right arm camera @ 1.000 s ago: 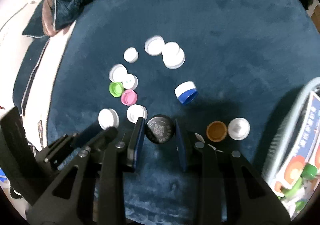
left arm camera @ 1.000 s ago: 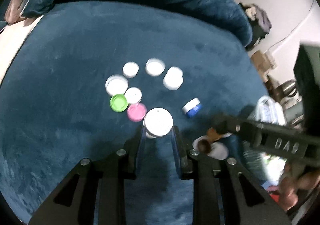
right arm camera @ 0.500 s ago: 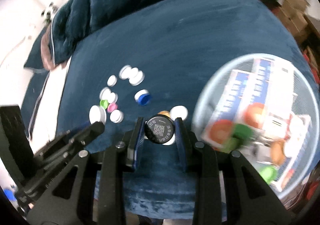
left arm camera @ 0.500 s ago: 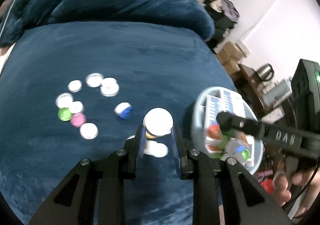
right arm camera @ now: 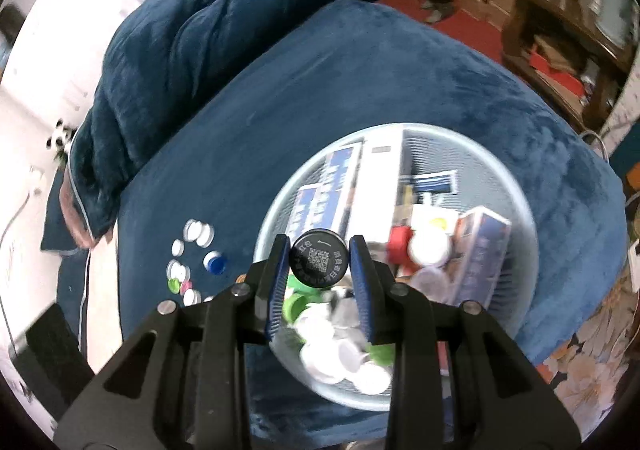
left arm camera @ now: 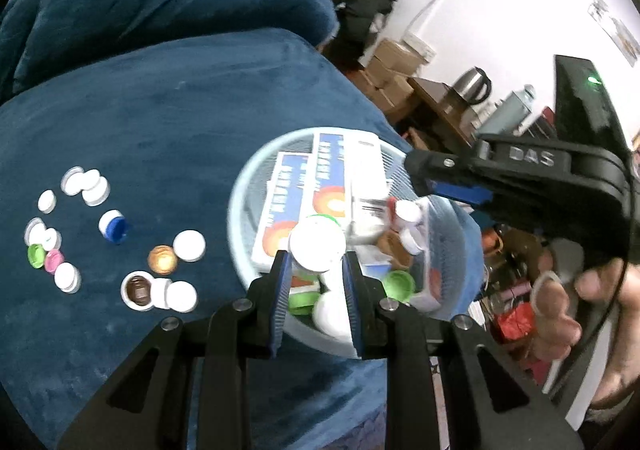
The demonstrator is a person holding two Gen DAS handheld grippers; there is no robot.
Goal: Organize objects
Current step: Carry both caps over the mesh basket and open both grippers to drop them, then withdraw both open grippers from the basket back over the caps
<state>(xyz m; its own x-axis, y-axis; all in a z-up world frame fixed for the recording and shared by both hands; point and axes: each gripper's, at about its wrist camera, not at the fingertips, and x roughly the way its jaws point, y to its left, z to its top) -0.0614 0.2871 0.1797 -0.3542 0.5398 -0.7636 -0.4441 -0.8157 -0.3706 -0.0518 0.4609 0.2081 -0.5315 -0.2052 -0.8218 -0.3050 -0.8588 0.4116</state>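
Observation:
My left gripper [left arm camera: 316, 268] is shut on a white-capped bottle [left arm camera: 317, 248] and holds it above the light blue basket [left arm camera: 248, 189]. My right gripper [right arm camera: 319, 265] is shut on a black-capped bottle [right arm camera: 319, 258] with a QR code on its cap, above the same basket [right arm camera: 516, 185]. The basket holds medicine boxes [left arm camera: 320, 185], white and green caps and small bottles. The right gripper also shows in the left wrist view [left arm camera: 452, 185], over the basket's far side. Loose caps [left arm camera: 80, 185] lie on the blue blanket at the left.
A blue cap [left arm camera: 114, 226], an orange cap [left arm camera: 162, 258], a brown-lined cap [left arm camera: 138, 290] and several white caps lie on the blanket [left arm camera: 160, 109]. A bunched duvet [right arm camera: 200, 29] lies at the back. A wooden table with a kettle [left arm camera: 474, 83] stands beyond the bed's edge.
Both grippers have lifted their bottles off the blanket and swung right, from over the loose caps to above the basket.

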